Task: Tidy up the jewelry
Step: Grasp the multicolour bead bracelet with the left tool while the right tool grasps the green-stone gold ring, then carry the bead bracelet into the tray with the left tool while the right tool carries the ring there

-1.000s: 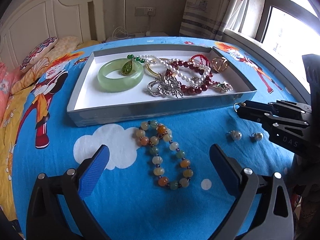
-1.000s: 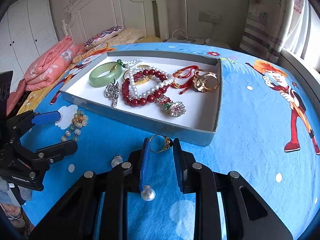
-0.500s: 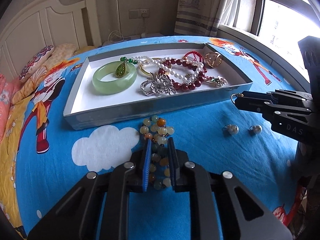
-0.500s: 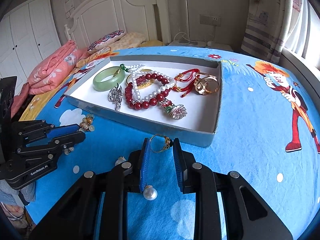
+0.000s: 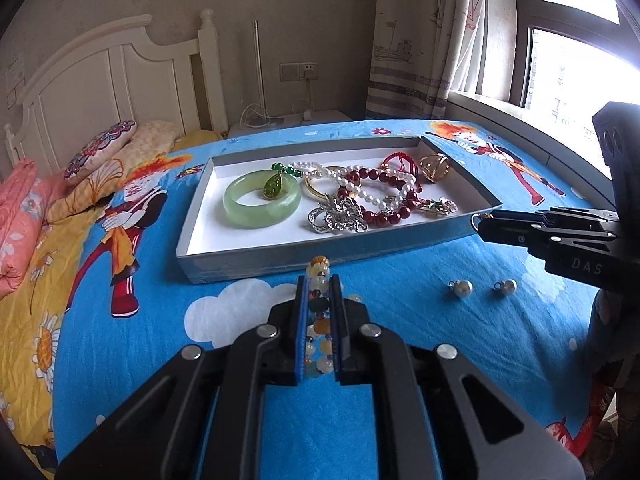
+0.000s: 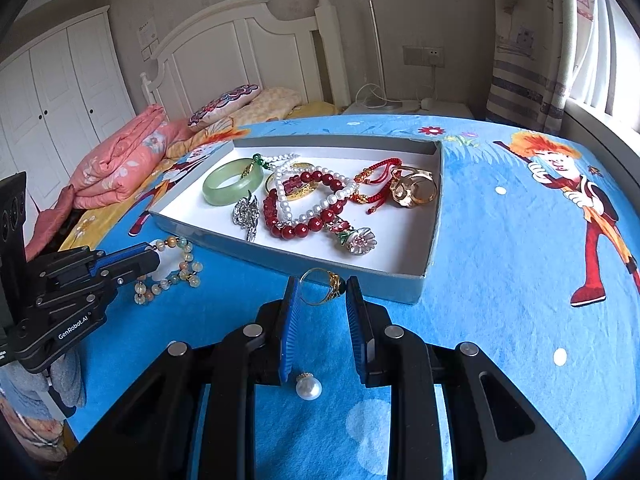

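Observation:
My left gripper [image 5: 319, 280] is shut on a bracelet of multicoloured beads [image 5: 320, 322] just in front of the grey tray [image 5: 248, 264]. From the right wrist view the left gripper [image 6: 154, 258] holds the bracelet [image 6: 178, 270] with its loop drooping close to the blue bedspread. My right gripper [image 6: 322, 284] is shut on a gold ring with a dark stone [image 6: 335, 281], held near the tray's front wall [image 6: 400, 288]. The right gripper [image 5: 480, 222] sits at the tray's right corner. In the tray lie a jade bangle [image 5: 248, 216], red beads, pearls and brooches.
Two pearl earrings [image 5: 462, 288] [image 5: 506, 286] lie on the bedspread right of my left gripper; one pearl [image 6: 309, 388] shows under my right gripper. A folded pink quilt [image 6: 120, 164] and pillows [image 6: 224, 106] are at the left, the headboard behind, a window sill at the right.
My left gripper went from wide open around the bead bracelet to shut on it, then rose and moved toward the tray. My right gripper stayed in place with the ring.

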